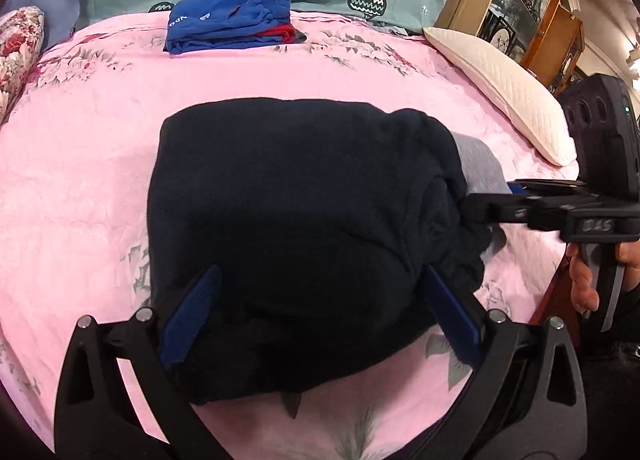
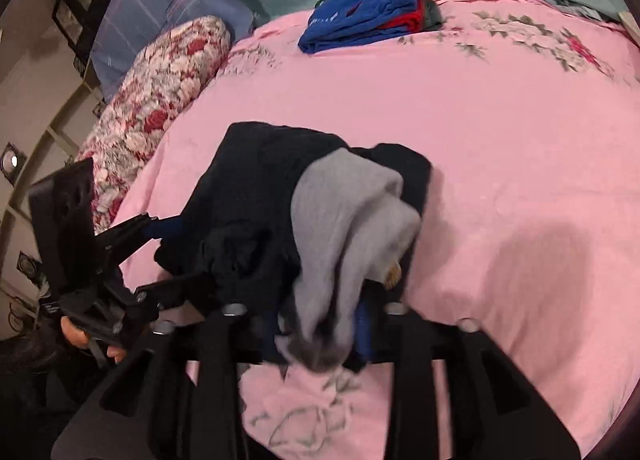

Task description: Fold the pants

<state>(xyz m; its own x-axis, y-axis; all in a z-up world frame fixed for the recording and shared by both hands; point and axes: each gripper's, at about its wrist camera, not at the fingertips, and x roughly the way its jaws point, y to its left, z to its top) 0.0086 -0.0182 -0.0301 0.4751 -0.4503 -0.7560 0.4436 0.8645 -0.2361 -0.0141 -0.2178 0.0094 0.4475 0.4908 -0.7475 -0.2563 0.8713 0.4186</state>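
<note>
Dark navy pants (image 1: 296, 227) with a grey lining (image 1: 478, 167) lie folded in a thick bundle on the pink bedsheet (image 1: 80, 179). My left gripper (image 1: 320, 300) is open, its blue-padded fingers (image 1: 192, 312) spread wide over the bundle's near edge. My right gripper (image 1: 472, 211) comes in from the right and is shut on the pants' right edge. In the right wrist view the right gripper (image 2: 320, 324) pinches the grey lining (image 2: 348, 227) and dark cloth (image 2: 256, 195). The left gripper (image 2: 160, 256) shows at the left, open around the bundle.
A folded pile of blue and red clothes (image 1: 228, 21) lies at the far side of the bed. A white pillow (image 1: 508, 87) lies at the right edge, a floral bolster (image 2: 152, 107) at the left. A wooden cabinet (image 1: 528, 7) stands beyond.
</note>
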